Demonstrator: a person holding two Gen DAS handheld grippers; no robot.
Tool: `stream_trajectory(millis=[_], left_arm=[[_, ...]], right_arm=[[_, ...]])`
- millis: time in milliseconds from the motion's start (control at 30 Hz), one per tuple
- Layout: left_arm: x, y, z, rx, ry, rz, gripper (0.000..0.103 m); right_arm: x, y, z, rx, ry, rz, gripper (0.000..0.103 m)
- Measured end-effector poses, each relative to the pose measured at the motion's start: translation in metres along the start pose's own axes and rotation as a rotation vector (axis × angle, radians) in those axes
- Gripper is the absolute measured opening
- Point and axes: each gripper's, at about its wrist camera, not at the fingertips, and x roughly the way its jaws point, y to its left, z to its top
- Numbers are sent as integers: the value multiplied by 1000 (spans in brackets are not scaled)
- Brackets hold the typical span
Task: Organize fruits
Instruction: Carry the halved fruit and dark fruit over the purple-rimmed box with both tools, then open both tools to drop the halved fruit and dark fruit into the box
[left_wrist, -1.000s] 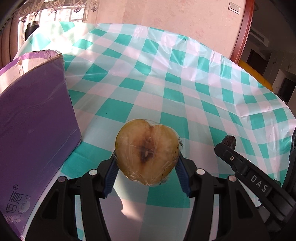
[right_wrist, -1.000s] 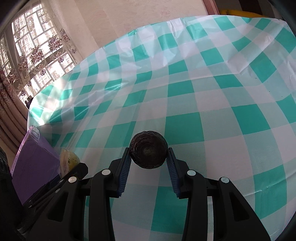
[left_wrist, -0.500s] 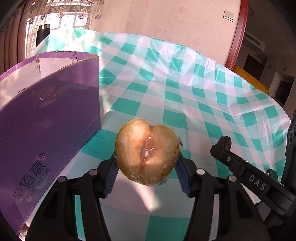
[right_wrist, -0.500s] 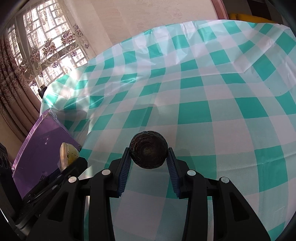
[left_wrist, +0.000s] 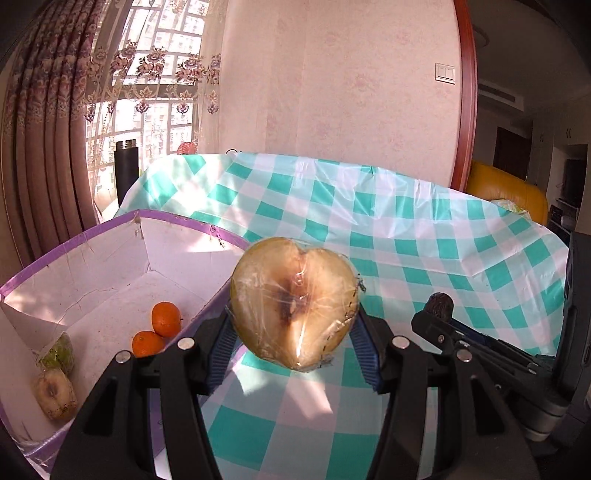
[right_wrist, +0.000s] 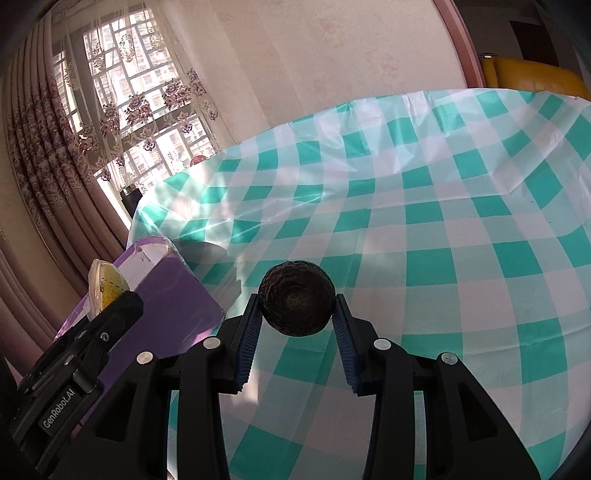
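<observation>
My left gripper is shut on a plastic-wrapped half fruit, cut face toward the camera, held above the right rim of the purple box. The box holds two small oranges, a wrapped green fruit and another wrapped half fruit. My right gripper is shut on a dark round avocado, held above the checked cloth to the right of the box. The half fruit and the left gripper also show at the left of the right wrist view.
The teal and white checked tablecloth covers the table. A dark flask stands by the window behind the box. A yellow chair is beyond the table's far right edge.
Both grippers have risen with their fruits. The left one now looks over the box rim, so the inside of the box and its fruits have come into view.
</observation>
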Motion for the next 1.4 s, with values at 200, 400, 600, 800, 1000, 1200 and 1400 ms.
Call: stream_trajectory(millis=[200, 400, 600, 800, 1000, 1200, 1400], left_arm=[[-17, 44, 25, -85, 36, 141, 57], [-22, 102, 33, -204, 126, 240, 57], [-28, 139, 35, -167, 193, 349, 57], [-23, 172, 24, -185, 275, 351, 57], [-20, 190, 15, -204, 322, 319, 57], [-14, 199, 9, -219, 353, 306, 57], [-10, 209, 3, -220, 383, 322, 57]], right_arm=[[-2, 45, 1, -111, -3, 57, 39], [-1, 85, 10, -191, 0, 118, 39], [16, 132, 17, -265, 38, 151, 39], [38, 179, 10, -374, 102, 155, 39], [61, 218, 0, -486, 165, 138, 39], [89, 241, -21, -592, 268, 86, 39], [108, 254, -37, -685, 339, 25, 39]])
